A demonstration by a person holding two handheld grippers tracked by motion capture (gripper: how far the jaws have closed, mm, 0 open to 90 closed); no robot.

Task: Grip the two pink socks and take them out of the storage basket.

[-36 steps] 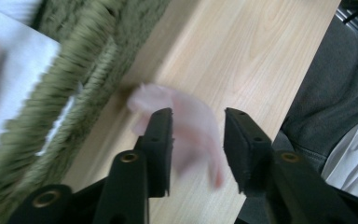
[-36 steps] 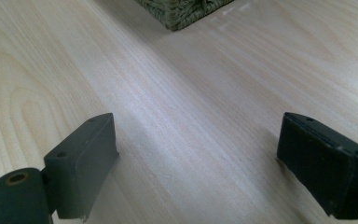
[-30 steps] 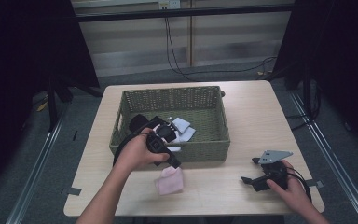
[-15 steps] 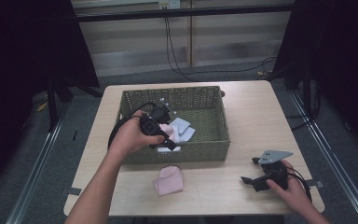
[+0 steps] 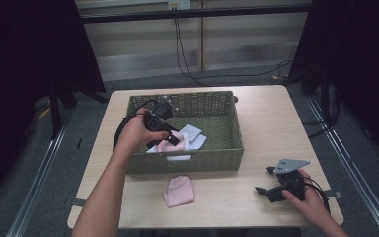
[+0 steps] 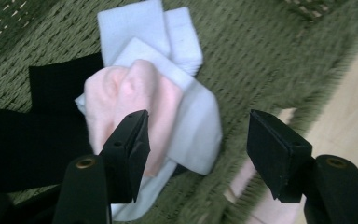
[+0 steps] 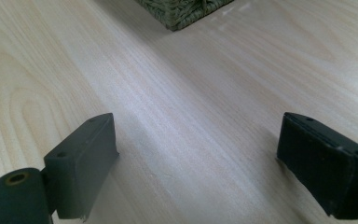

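Note:
A green woven basket (image 5: 185, 163) stands mid-table. Inside it, a pink sock (image 6: 121, 93) lies on top of white socks (image 6: 168, 32), with a black cloth (image 6: 28, 140) beside them. My left gripper (image 6: 198, 119) hangs open just over this pile, its left jaw next to the pink sock and nothing held between the jaws. In the high view the left gripper (image 5: 171, 139) is over the basket's left half. A second pink sock (image 5: 180, 190) lies on the table in front of the basket. My right gripper (image 5: 262, 192) rests open on the table at the front right.
The wooden table (image 5: 276, 123) has bare room right of the basket and along the front edge. The basket's corner (image 7: 186, 11) lies ahead of the right gripper (image 7: 196, 126). A cable loops from the left gripper over the basket's left rim.
My left gripper moved from the basket's front wall to over its inside. A pink sock now lies on the white socks there. The right gripper stayed still.

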